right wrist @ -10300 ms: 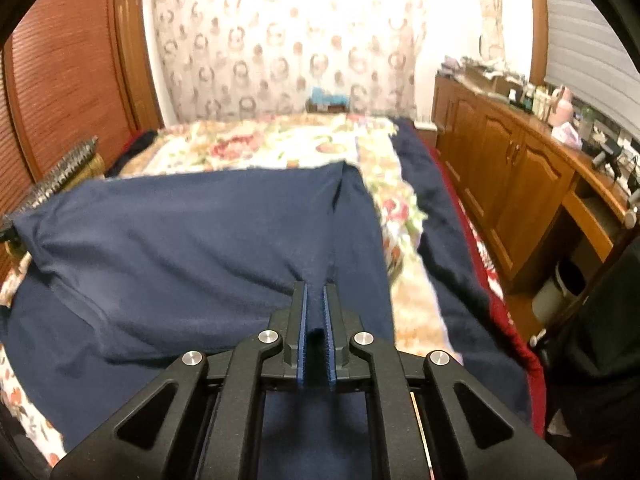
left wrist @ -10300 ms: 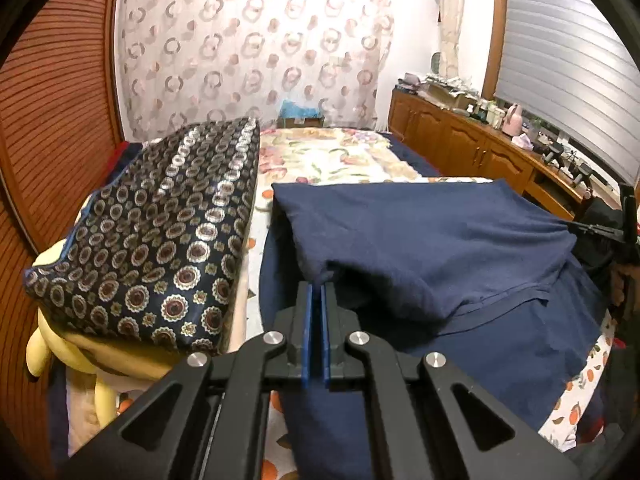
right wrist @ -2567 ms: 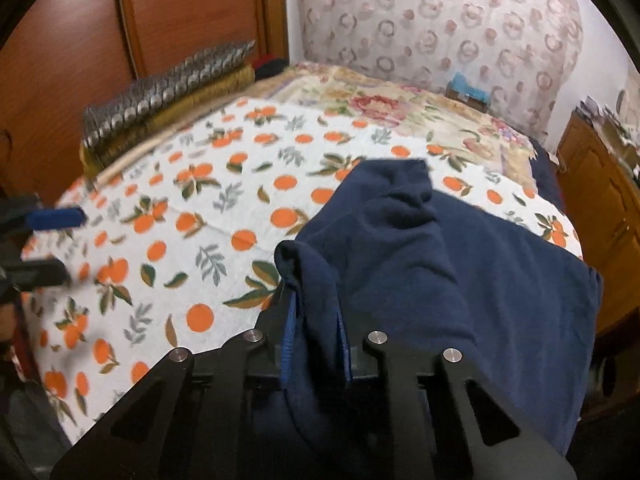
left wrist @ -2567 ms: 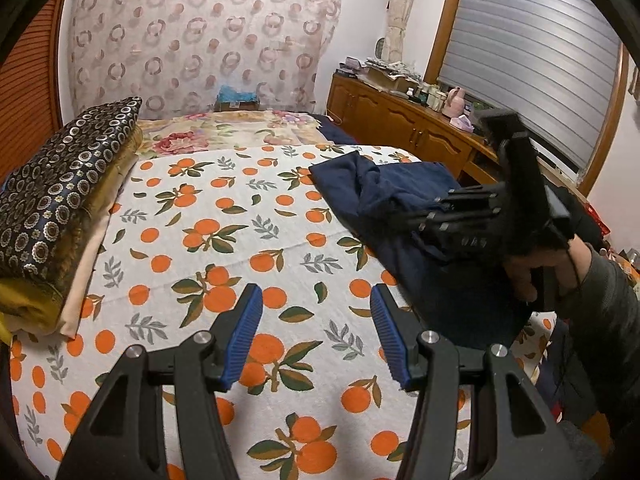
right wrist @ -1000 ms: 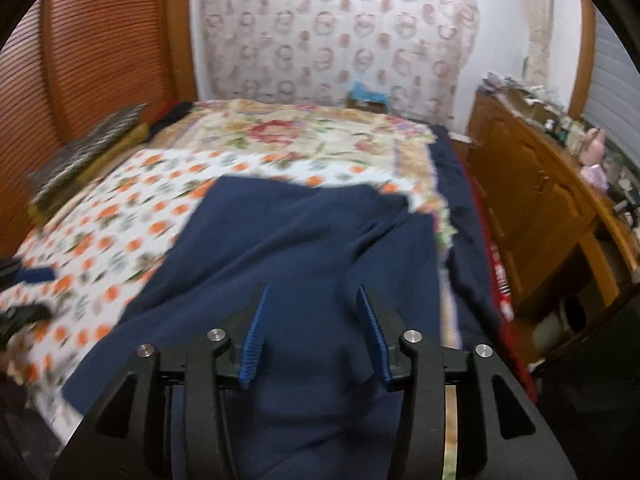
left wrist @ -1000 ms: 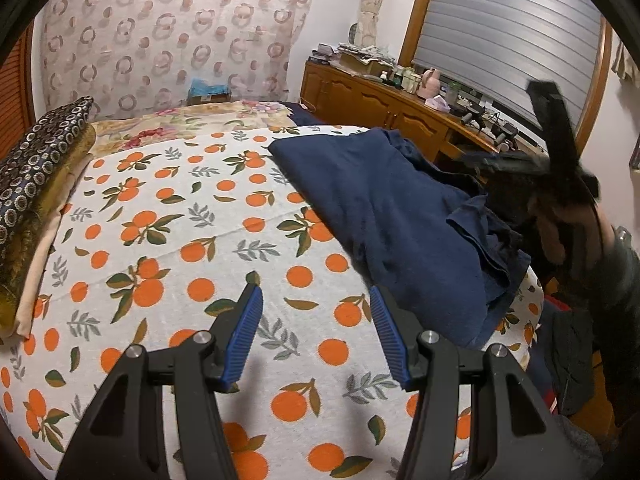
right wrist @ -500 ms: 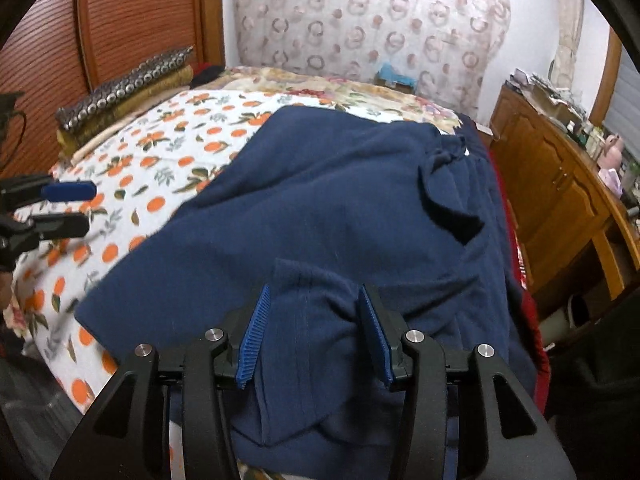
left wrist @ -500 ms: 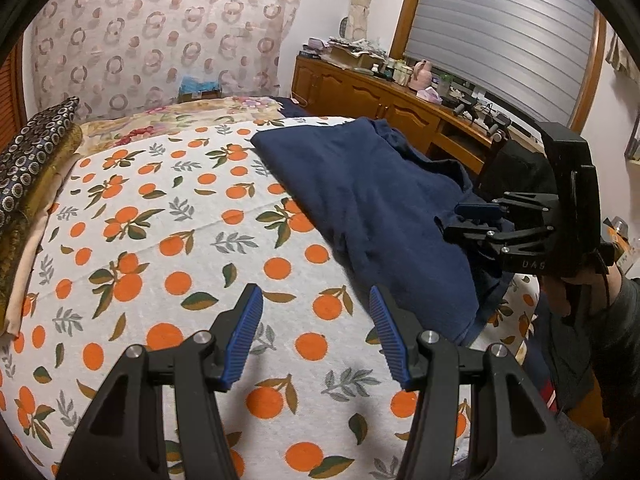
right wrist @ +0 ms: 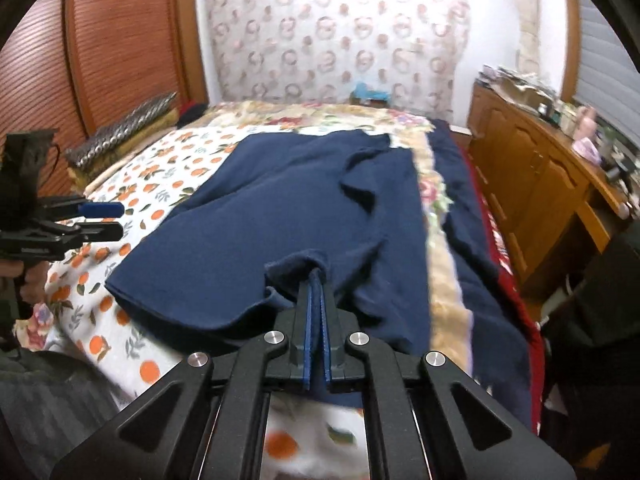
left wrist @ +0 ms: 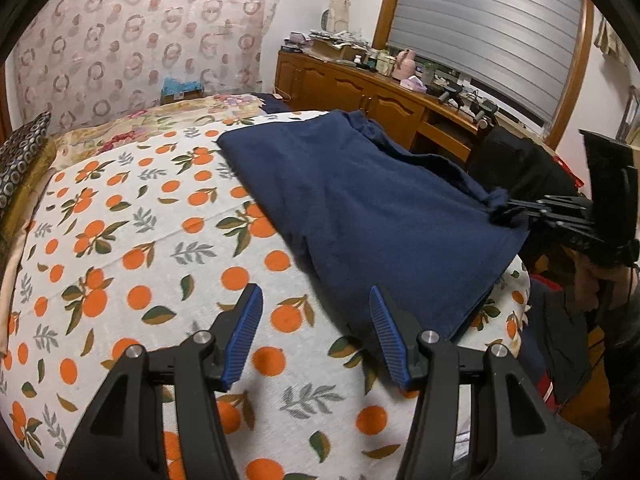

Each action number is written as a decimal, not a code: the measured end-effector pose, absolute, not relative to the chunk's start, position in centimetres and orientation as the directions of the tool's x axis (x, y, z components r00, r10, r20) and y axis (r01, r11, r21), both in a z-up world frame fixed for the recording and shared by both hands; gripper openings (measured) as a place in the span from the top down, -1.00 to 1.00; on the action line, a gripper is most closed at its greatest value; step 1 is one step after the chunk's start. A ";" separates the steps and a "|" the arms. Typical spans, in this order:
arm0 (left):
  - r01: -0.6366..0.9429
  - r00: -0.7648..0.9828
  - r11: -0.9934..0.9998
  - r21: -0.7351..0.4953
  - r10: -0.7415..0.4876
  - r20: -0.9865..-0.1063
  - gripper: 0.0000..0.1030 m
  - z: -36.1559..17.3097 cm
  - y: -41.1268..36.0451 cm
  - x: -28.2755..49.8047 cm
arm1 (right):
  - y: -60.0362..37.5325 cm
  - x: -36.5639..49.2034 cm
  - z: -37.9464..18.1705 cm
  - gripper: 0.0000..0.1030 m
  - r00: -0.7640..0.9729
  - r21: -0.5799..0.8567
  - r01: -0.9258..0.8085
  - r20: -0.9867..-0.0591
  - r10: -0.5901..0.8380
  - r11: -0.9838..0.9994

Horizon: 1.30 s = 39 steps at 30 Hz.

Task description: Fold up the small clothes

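while right tongs [right wrist: 316,280] pinch navy shirt [right wrist: 288,216], left tongs [left wrist: 316,316] gape beside it

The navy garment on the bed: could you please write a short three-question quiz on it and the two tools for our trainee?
1. True or false: the right tool is shut on a bunched fold of the navy garment.
2. Multiple choice: the left tool is A) shut on the garment, B) open and holding nothing, C) out of view.
3. Fill in: the garment lies on a bedsheet printed with ____.

Key: 1 true; 2 B; 3 oranges.
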<state>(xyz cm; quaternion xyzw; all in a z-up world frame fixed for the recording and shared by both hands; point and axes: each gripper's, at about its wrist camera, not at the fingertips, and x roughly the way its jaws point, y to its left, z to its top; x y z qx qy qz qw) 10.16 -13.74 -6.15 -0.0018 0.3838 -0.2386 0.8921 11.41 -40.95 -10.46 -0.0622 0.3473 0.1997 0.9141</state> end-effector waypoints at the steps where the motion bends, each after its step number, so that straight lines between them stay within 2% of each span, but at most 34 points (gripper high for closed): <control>1: 0.428 0.590 0.885 -0.186 -0.429 -0.684 -0.07 -6.1 -13.9 10.2 | -41.3 11.0 -10.4 0.99 0.679 0.020 -0.404 -0.663 0.315 0.914; 8: 0.443 0.588 0.880 -0.172 -0.430 -0.685 -0.07 -5.8 -15.4 10.6 | -43.1 10.3 -11.2 0.98 0.681 0.002 -0.364 -0.681 0.268 0.931; 15: 0.416 0.616 0.897 -0.150 -0.399 -0.679 -0.07 -5.3 -15.4 12.5 | -45.7 10.6 -10.2 0.61 0.722 -0.012 -0.286 -0.660 0.207 0.958; 20: 0.412 0.636 0.900 -0.142 -0.395 -0.663 -0.07 -4.4 -15.6 14.7 | -46.9 12.4 -8.8 0.52 0.762 -0.010 -0.245 -0.620 0.186 0.969; 27: 0.410 0.638 0.904 -0.119 -0.378 -0.671 -0.07 -4.7 -16.6 18.3 | -44.9 19.0 -6.8 0.43 0.783 -0.021 -0.306 -0.575 0.239 0.952; 39: 0.374 0.577 0.919 -0.129 -0.339 -0.743 -0.07 -7.9 -17.1 22.9 | -39.8 33.2 -10.2 0.43 0.626 0.062 -0.445 -0.692 0.360 0.893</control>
